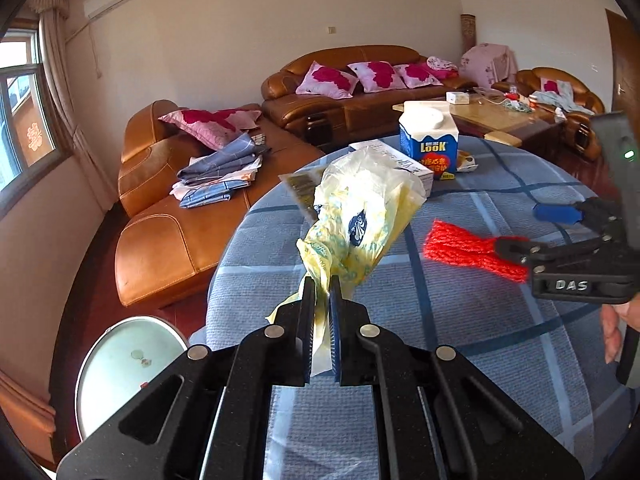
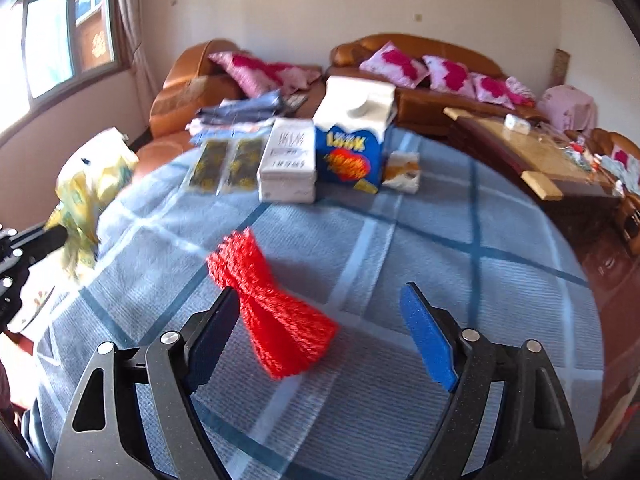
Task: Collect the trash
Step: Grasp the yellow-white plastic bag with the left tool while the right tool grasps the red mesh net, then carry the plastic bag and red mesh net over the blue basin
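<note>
The left gripper [image 1: 322, 292] clenches the yellow plastic bag [image 1: 360, 216] at frame centre; the right gripper [image 2: 320, 320] gapes around the red string bundle [image 2: 272, 304]. Off-centre closing could push it aside.

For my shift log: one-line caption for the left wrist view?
Left hand-held gripper shut on the yellow plastic bag above the blue plaid table; right hand-held gripper open around the red mesh bundle.

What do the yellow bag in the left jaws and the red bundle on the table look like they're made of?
Yellow bag: thin plastic film, semi-translucent and glossy, crumpled into sharp creases. Red bundle: looks like twisted plastic or nylon cord, with visible strands and a slight sheen; motion blur leaves the fibre uncertain.
</note>
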Demonstrator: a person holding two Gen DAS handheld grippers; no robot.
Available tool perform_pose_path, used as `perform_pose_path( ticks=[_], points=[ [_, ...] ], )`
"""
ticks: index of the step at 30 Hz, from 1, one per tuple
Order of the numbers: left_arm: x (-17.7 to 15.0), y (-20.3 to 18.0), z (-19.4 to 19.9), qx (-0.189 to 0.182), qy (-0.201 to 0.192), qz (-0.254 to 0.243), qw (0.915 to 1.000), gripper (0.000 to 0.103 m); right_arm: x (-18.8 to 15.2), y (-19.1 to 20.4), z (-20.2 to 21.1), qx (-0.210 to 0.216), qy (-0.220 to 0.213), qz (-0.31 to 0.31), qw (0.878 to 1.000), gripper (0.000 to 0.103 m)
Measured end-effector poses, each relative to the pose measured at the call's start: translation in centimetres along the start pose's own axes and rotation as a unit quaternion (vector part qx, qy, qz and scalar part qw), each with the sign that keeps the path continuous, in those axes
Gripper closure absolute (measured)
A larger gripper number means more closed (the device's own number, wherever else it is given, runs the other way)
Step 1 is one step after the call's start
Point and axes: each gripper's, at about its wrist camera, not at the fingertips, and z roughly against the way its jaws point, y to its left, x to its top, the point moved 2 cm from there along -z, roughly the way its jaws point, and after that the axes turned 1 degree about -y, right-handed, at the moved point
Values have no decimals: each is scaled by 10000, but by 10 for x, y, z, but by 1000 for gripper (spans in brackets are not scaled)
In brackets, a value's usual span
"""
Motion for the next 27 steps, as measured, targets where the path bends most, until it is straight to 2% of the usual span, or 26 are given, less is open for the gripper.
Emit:
perform_pose_path(
  ticks=[1, 3, 5, 11, 20, 27],
  points=[
    [-1, 2, 0, 5, 6, 16, 10000, 97, -1, 1, -7, 53, 173, 23, 9998, 35],
    [-2, 7, 2, 16, 3, 70, 10000, 97, -1, 3, -13, 409, 383, 3, 9984, 75],
    [-2, 12, 6, 43, -40, 134, 9999, 96, -1, 12, -7, 501, 361, 218, 9979, 91],
    [-6, 33, 23, 276, -163, 327, 9990, 97, 6, 39, 12, 736, 38, 370, 9966, 92],
    [-19, 79, 49, 916, -185, 589, 9939, 97, 25, 96, 32, 942, -712, 488, 9918, 92],
    [-33, 105, 62, 1285, -140, 706, 9891, 97, 32, 131, 34, 1109, -932, 646, 9873, 92]
  ],
)
